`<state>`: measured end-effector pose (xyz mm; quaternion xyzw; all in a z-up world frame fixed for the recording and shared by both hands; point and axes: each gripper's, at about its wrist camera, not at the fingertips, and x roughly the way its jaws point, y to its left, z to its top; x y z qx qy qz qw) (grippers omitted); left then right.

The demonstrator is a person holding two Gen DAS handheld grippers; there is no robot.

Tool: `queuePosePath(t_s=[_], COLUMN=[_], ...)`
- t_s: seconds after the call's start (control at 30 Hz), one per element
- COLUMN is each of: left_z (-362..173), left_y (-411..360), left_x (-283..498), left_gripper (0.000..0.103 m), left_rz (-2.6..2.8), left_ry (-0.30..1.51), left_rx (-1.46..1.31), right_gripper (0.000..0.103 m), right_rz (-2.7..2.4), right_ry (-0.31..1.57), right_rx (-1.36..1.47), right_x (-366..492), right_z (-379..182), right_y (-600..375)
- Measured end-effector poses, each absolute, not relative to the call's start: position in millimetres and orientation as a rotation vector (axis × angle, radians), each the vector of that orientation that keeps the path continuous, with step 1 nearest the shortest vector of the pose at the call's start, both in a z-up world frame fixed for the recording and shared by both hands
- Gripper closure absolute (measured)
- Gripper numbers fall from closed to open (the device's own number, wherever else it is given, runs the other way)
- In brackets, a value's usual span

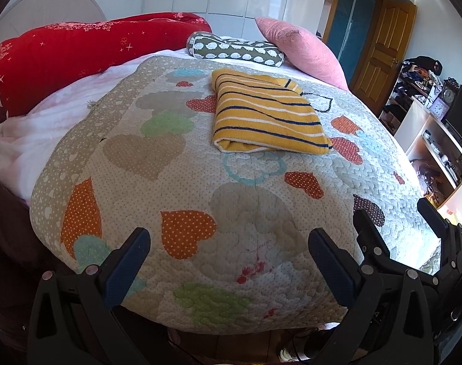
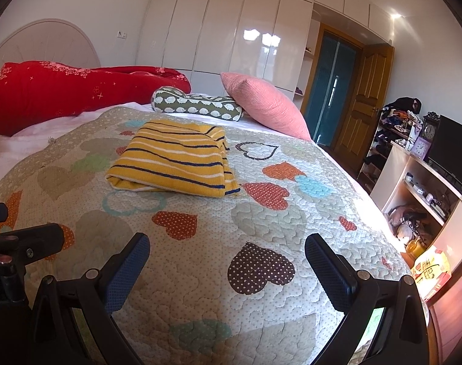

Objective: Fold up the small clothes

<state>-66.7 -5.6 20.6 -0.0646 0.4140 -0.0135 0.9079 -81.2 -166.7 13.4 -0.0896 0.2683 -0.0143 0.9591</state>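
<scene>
A yellow knit garment (image 1: 265, 115) with white and navy stripes lies folded into a compact rectangle on the heart-patterned quilt (image 1: 176, 164). It also shows in the right wrist view (image 2: 176, 159). My left gripper (image 1: 229, 243) is open and empty, held low over the quilt's near edge, well short of the garment. My right gripper (image 2: 227, 251) is open and empty, also over the quilt's near part. The right gripper's fingers (image 1: 367, 228) show at the right of the left wrist view. Part of the left gripper (image 2: 27, 243) shows at the left of the right wrist view.
A red duvet (image 1: 78, 51), a green patterned bolster (image 1: 234, 49) and a pink pillow (image 1: 303, 48) lie at the head of the bed. White shelving (image 2: 425, 200) with clutter, clocks and a dark screen stands right of the bed. A wooden door (image 2: 361, 106) is behind.
</scene>
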Motion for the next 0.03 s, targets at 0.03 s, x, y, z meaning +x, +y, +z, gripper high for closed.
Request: queuePosePath(t_s=[0.03], left_z=[20.6], left_y=[-5.9], left_x=[-66.8], left_gripper=[0.000], left_rz=[-0.026], left_ry=[0.853], left_rx=[-0.129], right_gripper=[0.000], right_rz=[-0.030], right_ry=[0.551], right_rx=[-0.178], right_x=[-80.1], right_z=[12.3], right_y=[-167.4])
